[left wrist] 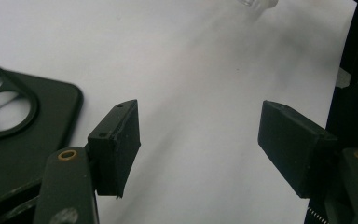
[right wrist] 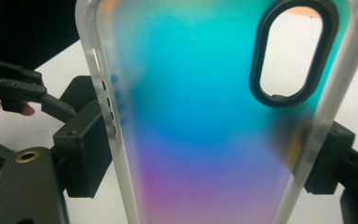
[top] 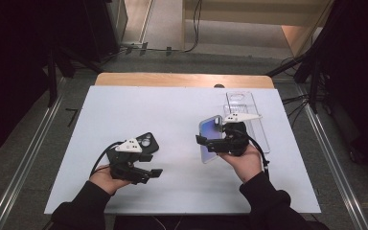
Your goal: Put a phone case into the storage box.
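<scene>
My right gripper is shut on an iridescent blue-to-purple phone case with frosted edges, held tilted above the white sheet. In the right gripper view the two pads press on the long sides of the case, whose oval camera cut-out is at the upper right. A black phone case lies flat on the sheet at centre left. My left gripper hovers just in front of it, open. In the left gripper view its jaws stand wide apart over bare sheet, with the black case at the left.
A clear phone case lies flat at the back right of the white sheet, behind my right hand. The wooden table edge runs along the back. Dark stands and cables surround the table.
</scene>
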Demonstrator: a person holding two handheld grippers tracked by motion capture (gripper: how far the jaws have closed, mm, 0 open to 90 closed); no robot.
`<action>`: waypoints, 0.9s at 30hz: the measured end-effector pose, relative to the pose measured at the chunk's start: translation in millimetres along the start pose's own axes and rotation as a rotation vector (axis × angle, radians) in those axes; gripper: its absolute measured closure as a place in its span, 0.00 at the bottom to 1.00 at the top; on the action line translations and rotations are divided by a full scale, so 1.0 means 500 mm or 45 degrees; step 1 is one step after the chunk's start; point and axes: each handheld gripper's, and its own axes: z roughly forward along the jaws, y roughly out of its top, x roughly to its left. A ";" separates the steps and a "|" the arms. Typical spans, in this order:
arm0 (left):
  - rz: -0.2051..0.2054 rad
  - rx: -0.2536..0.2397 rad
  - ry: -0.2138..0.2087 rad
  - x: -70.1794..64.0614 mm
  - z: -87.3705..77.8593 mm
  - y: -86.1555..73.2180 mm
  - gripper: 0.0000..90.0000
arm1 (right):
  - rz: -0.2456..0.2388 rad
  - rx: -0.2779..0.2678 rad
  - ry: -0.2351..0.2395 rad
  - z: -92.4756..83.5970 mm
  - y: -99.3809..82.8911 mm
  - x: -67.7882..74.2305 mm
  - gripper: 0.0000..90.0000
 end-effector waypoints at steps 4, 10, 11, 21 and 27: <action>-0.026 -0.012 0.013 0.005 -0.015 -0.015 0.34 | -0.017 0.008 -0.012 -0.010 0.007 -0.003 0.18; -0.038 -0.019 0.040 0.007 -0.028 -0.028 0.34 | 0.008 -0.006 -0.010 -0.031 0.019 -0.019 0.18; -0.040 -0.019 0.044 0.007 -0.029 -0.028 0.34 | 0.011 -0.015 -0.010 -0.036 0.022 -0.024 0.18; -0.050 -0.037 0.070 0.010 -0.032 -0.033 0.34 | 0.054 -0.057 -0.044 -0.078 0.040 -0.062 0.18; -0.062 -0.050 0.082 0.010 -0.037 -0.038 0.34 | 0.082 -0.095 -0.075 -0.105 0.050 -0.087 0.18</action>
